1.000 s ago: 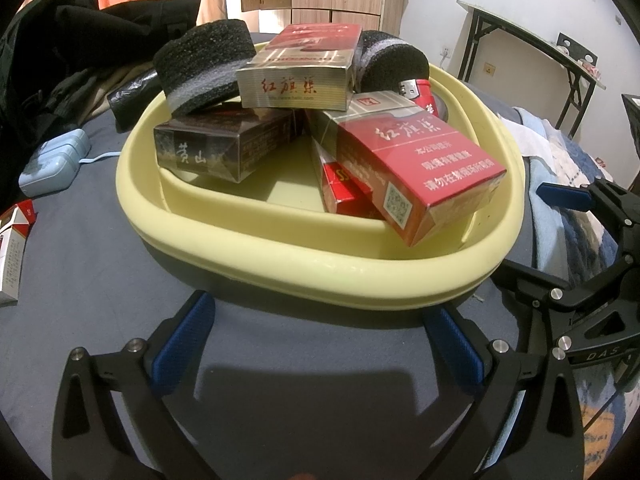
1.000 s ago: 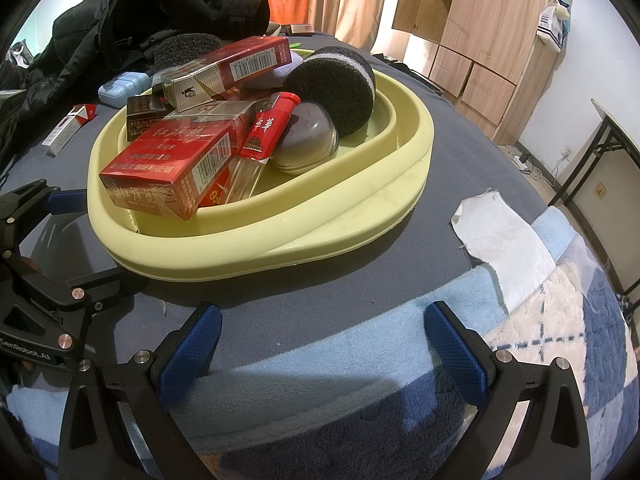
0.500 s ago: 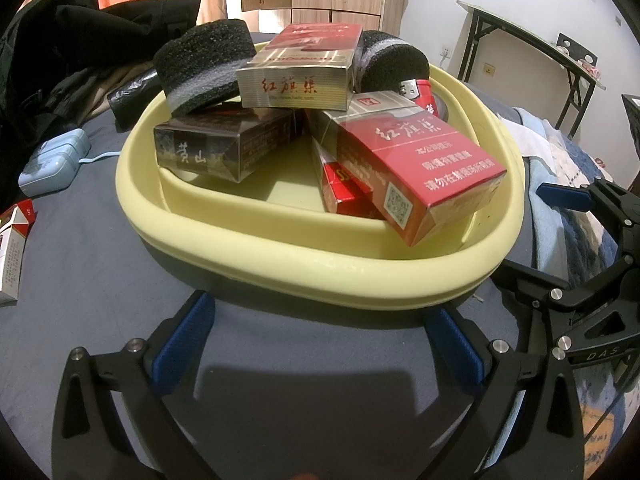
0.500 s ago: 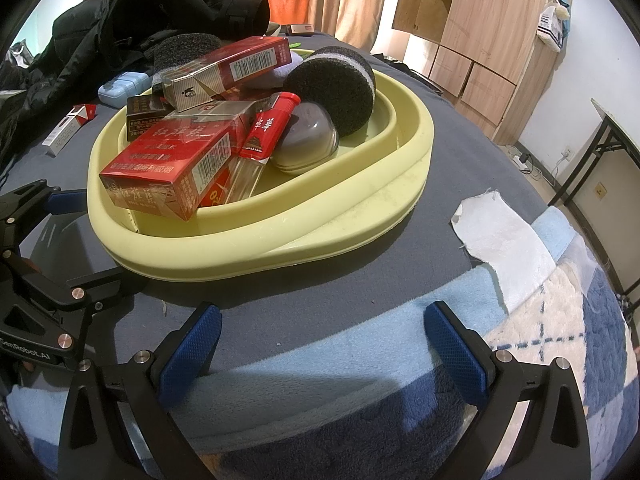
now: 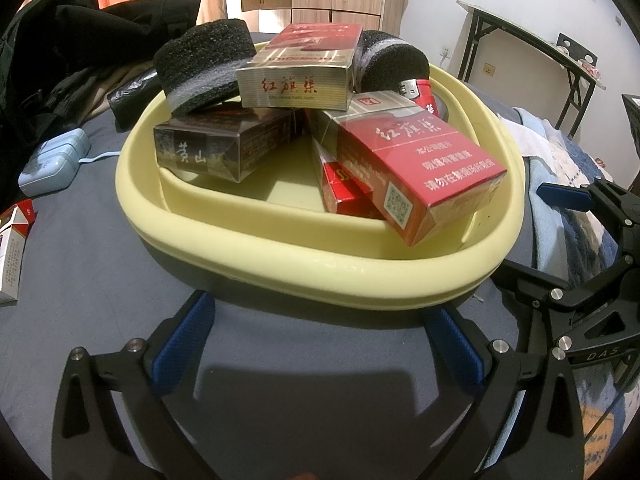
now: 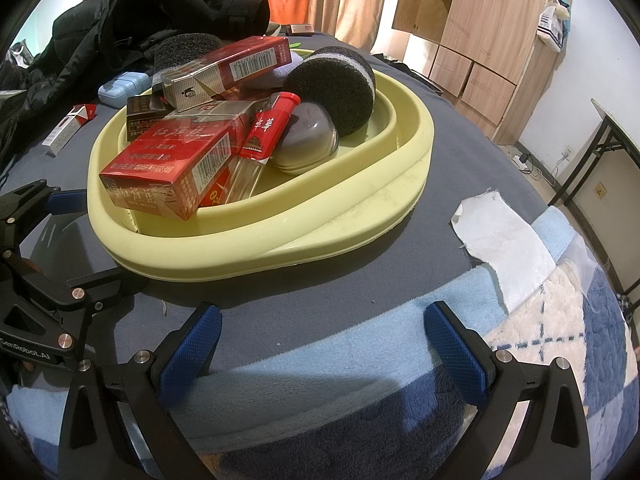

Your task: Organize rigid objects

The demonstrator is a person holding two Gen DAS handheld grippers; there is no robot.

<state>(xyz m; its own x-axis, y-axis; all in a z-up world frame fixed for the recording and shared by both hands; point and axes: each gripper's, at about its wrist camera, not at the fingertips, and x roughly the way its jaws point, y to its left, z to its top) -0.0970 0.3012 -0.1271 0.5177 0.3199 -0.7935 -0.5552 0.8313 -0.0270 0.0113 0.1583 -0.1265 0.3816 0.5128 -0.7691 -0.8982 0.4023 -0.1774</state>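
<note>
A pale yellow basin [image 5: 304, 264] [image 6: 360, 200] sits on the grey bedspread, piled with objects. A red cigarette carton [image 5: 416, 164] [image 6: 168, 168] leans over its near rim, a dark carton [image 5: 216, 148] lies at the left, and a red-and-silver carton [image 5: 300, 64] [image 6: 232, 68] rests on top. Two black sponges [image 5: 204, 64] [image 6: 332, 84], a red lighter [image 6: 268, 128] and a grey domed case [image 6: 308, 140] are also inside. My left gripper [image 5: 320, 344] is open just short of the basin's near rim, nothing between its fingers. My right gripper [image 6: 320, 344] is open over the blanket edge, also holding nothing.
A pale blue case [image 5: 52, 160] and a white-and-red cigarette pack [image 5: 12, 256] lie on the bedspread left of the basin. Dark jackets [image 5: 80, 40] are heaped behind. A white cloth [image 6: 508, 240] lies on the blue checked blanket at the right. A wardrobe [image 6: 480, 40] and a desk [image 5: 532, 60] stand beyond.
</note>
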